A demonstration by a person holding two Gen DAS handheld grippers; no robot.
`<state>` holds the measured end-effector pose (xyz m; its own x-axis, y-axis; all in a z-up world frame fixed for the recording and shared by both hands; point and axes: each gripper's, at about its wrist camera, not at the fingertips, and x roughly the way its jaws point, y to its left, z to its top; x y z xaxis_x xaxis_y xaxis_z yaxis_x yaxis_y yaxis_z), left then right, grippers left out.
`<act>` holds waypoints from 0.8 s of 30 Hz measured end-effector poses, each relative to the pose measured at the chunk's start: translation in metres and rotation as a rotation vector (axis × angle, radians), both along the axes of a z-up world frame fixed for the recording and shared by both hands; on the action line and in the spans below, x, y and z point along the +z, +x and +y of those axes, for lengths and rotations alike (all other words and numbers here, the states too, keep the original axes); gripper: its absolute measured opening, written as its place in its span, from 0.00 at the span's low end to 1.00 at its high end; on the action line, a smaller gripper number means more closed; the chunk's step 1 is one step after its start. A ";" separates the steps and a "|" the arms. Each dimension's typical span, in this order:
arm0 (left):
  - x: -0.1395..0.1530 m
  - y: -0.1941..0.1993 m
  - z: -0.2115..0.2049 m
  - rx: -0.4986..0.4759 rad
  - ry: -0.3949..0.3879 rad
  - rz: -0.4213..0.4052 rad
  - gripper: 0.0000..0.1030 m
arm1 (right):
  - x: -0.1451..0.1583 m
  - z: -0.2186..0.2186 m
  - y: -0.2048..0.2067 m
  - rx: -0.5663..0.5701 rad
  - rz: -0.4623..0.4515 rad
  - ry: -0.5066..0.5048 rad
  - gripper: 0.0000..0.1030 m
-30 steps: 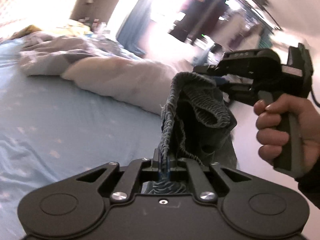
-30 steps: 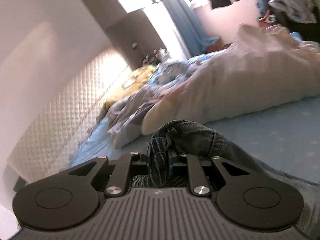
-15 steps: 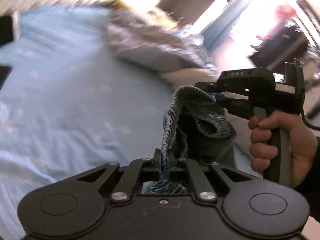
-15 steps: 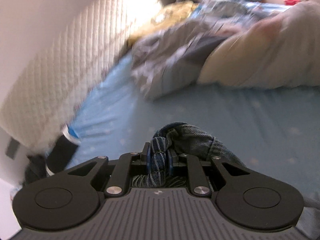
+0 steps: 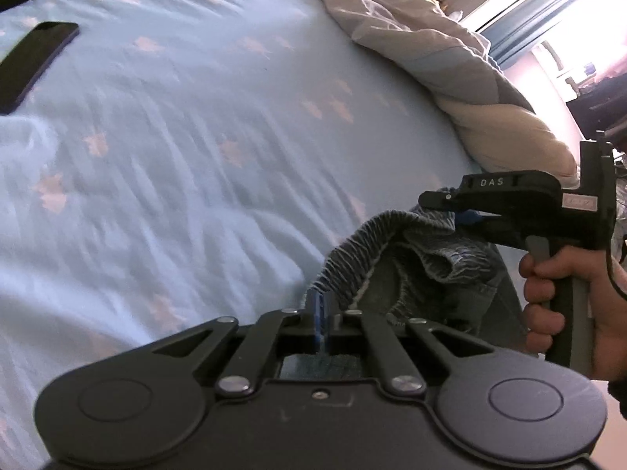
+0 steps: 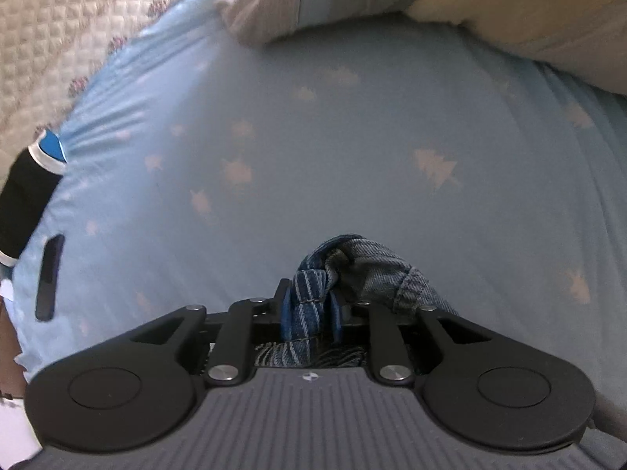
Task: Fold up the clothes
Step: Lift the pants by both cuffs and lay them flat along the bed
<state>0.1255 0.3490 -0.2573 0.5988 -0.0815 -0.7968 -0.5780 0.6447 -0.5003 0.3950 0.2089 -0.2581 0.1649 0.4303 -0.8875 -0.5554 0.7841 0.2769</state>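
Observation:
A blue denim garment [image 5: 431, 274] with a ribbed elastic waistband hangs bunched between my two grippers, just above the light blue bed sheet [image 5: 196, 137]. My left gripper [image 5: 322, 305] is shut on a thin edge of the waistband. A hand at the right of the left wrist view holds my right gripper [image 5: 466, 217], which has the other end of the waistband. In the right wrist view a thick fold of the denim garment [image 6: 372, 270] fills the gap of my right gripper [image 6: 311, 301]. Its jaws are opening, and the blue pads still touch the cloth.
A dark phone [image 5: 35, 62] lies on the sheet at the far left, seen also as the phone [image 6: 49, 278]. A rumpled grey and beige duvet [image 5: 450, 62] lies along the far side. A quilted headboard [image 6: 58, 31] and a black object with a blue-white band [image 6: 23, 196] are at the left.
Both grippers have come down toward the bed and tipped downward, carrying the denim garment. The sheet now fills both views. The right pads stand slightly wider apart.

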 end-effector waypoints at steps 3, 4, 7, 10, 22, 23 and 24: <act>0.011 -0.002 0.002 -0.002 0.029 0.020 0.05 | 0.006 0.001 0.001 -0.008 0.047 0.000 0.39; 0.014 -0.001 0.001 -0.008 0.036 0.025 0.05 | 0.010 -0.001 0.001 0.001 0.057 0.002 0.42; 0.028 0.002 -0.005 -0.036 0.088 0.046 0.18 | 0.032 -0.007 -0.006 0.028 0.036 -0.008 0.47; 0.046 0.009 -0.015 -0.074 0.143 0.039 0.41 | 0.058 -0.028 -0.021 0.035 -0.022 0.009 0.47; 0.106 0.045 -0.117 -0.362 0.214 -0.037 0.50 | 0.149 -0.191 -0.087 -0.101 -0.201 0.123 0.47; 0.109 0.047 -0.130 -0.391 0.218 -0.042 0.50 | 0.153 -0.206 -0.092 -0.123 -0.213 0.125 0.47; 0.112 0.049 -0.143 -0.419 0.222 -0.047 0.50 | 0.158 -0.225 -0.098 -0.148 -0.223 0.127 0.47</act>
